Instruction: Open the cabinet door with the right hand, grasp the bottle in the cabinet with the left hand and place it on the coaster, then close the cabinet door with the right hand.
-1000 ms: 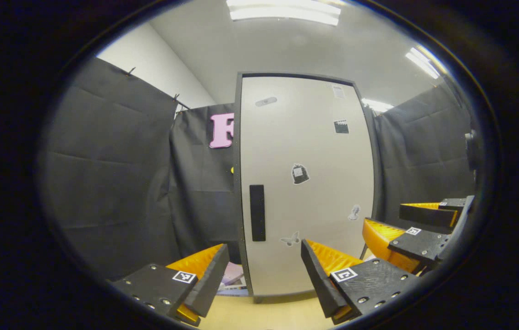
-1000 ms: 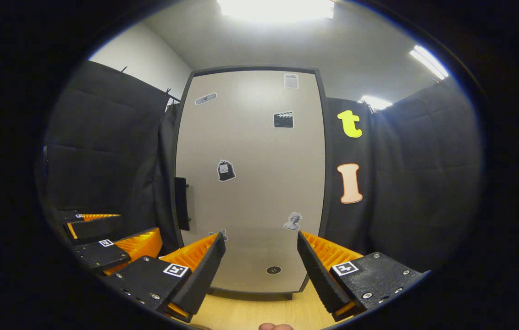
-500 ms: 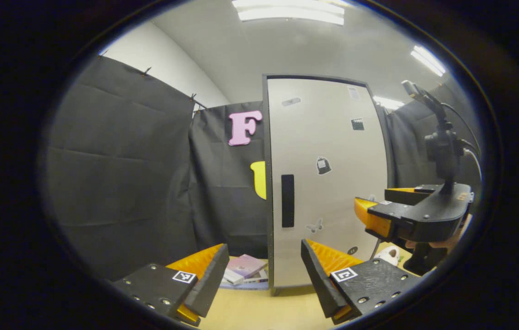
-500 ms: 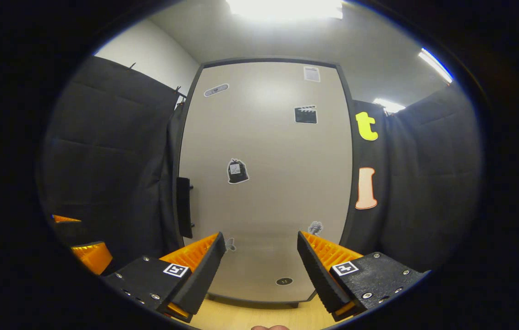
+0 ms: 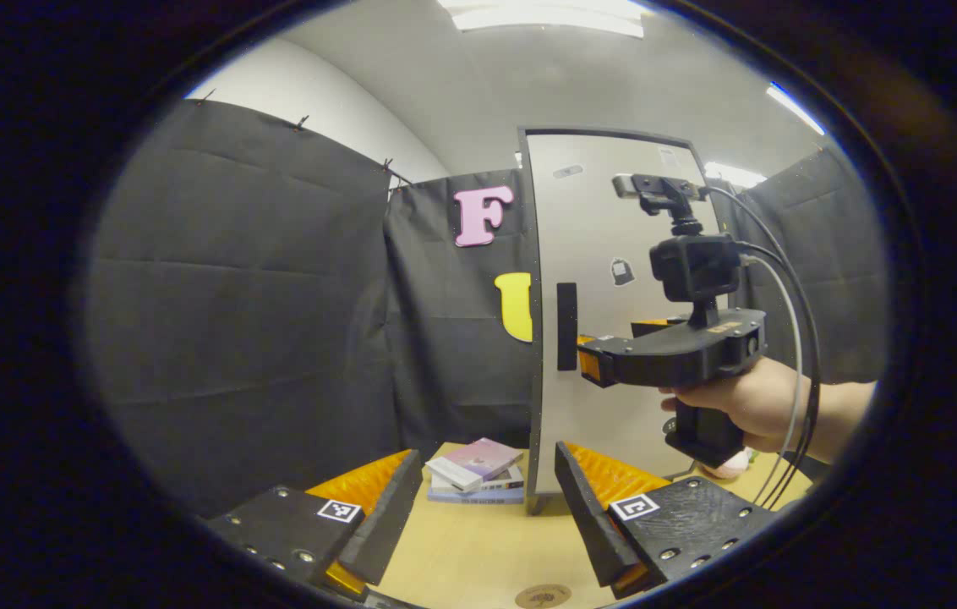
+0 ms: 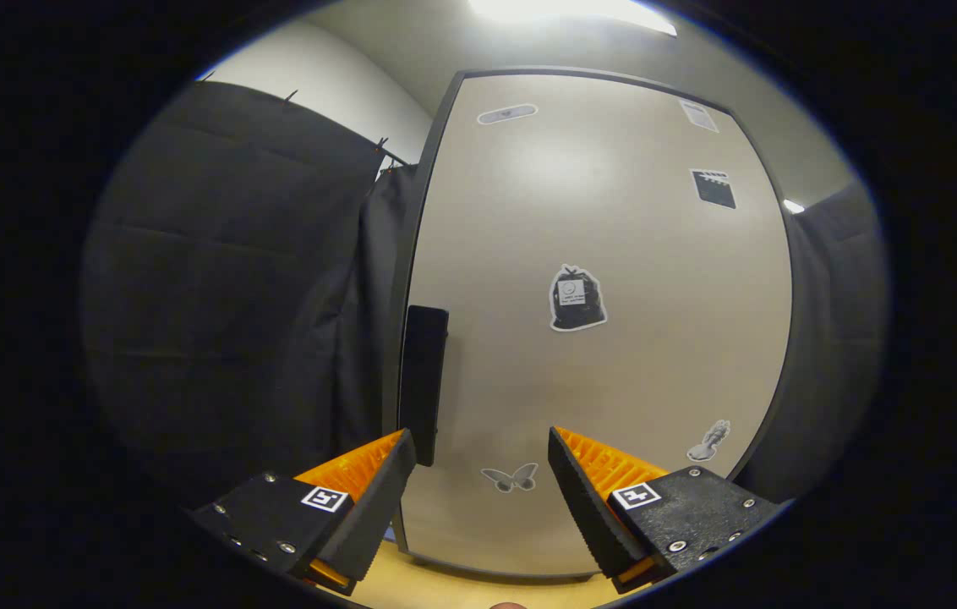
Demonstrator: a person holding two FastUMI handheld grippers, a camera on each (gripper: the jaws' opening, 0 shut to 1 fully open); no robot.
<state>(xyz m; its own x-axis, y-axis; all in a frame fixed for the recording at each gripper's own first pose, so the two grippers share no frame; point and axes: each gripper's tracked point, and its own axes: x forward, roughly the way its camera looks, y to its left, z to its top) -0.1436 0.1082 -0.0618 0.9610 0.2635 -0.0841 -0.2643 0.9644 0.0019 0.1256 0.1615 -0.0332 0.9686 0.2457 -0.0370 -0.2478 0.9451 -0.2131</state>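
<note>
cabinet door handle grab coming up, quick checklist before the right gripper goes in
1. Tall beige cabinet door shut: ok.
2. Black vertical bar handle unobstructed: ok.
3. Right gripper open: ok.
4. Right gripper lined up on the handle: not ok, the handle sits just above its left finger.
5. Left gripper open and back from the door: ok.
6. Round brown coaster on the light wooden table free: ok.

Beige cabinet door (image 6: 597, 338), black handle (image 6: 423, 372), wooden table (image 5: 478, 550).
</note>
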